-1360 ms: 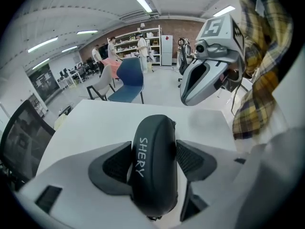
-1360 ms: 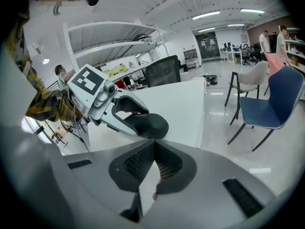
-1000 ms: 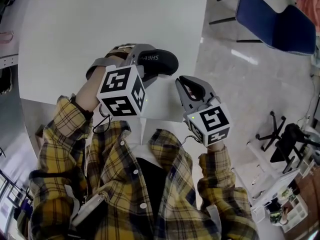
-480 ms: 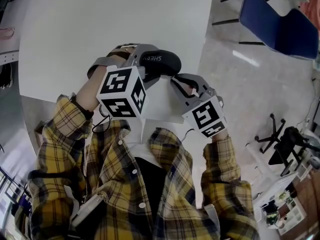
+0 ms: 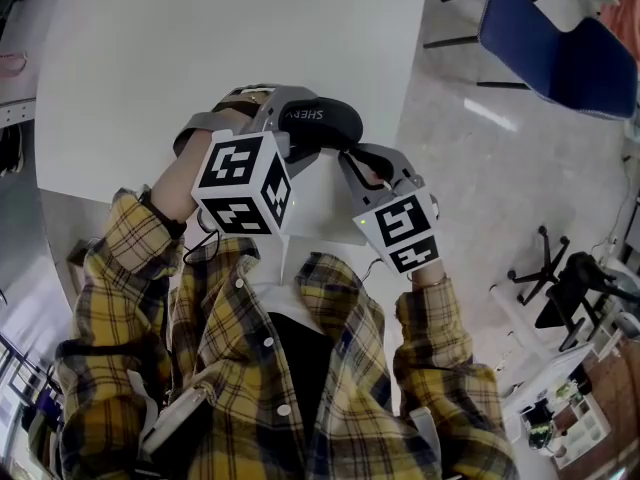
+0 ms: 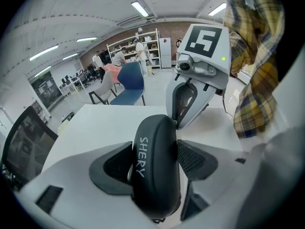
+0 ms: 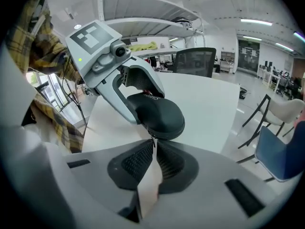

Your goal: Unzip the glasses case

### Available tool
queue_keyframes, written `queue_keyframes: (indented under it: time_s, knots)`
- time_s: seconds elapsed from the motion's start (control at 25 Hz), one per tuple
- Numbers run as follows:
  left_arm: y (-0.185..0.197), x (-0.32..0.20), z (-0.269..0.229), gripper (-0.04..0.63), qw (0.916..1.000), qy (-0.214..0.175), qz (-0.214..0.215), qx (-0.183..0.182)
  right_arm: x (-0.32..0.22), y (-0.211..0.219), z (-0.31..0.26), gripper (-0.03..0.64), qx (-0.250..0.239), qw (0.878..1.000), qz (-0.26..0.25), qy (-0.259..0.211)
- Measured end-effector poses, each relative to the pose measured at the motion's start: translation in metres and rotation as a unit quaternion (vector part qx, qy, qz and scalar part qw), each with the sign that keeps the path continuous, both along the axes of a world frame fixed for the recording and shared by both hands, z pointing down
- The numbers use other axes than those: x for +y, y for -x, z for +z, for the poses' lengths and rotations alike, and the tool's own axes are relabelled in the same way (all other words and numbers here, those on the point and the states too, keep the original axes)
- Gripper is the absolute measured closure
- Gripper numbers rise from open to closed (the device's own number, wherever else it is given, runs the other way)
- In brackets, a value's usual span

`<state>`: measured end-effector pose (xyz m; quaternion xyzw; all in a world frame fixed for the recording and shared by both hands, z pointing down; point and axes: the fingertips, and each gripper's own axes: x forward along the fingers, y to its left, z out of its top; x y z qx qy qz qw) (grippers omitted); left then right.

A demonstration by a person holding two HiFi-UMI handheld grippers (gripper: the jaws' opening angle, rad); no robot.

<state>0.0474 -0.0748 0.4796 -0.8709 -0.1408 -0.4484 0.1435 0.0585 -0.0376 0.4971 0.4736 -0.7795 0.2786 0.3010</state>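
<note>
our left grey two-jaw gripper (image 6: 155, 163) points toward one o'clock, jaws spread wide and clamped across the black hard-shell glasses case (image 6: 159, 132). our right grey two-jaw gripper (image 7: 152, 157) points toward eleven o'clock, jaws pinched together on the small zip pull (image 7: 152, 140).

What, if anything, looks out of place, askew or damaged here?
Nothing stands out. The left gripper has its jaws clamped on the black glasses case, the right gripper has its jaws pinched on the zip pull at the case's end, and the white table shows no spill or damage.
</note>
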Motion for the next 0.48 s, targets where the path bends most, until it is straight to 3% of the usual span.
queue_keyframes:
  time_s: [0.48]
  knots:
    - [0.0007, 0.0013, 0.0023, 0.301, 0.9999, -0.008, 0.006, 0.006, 0.0048, -0.0026, -0.003, 0.618, 0.008, 0.999, 0.041, -0.009]
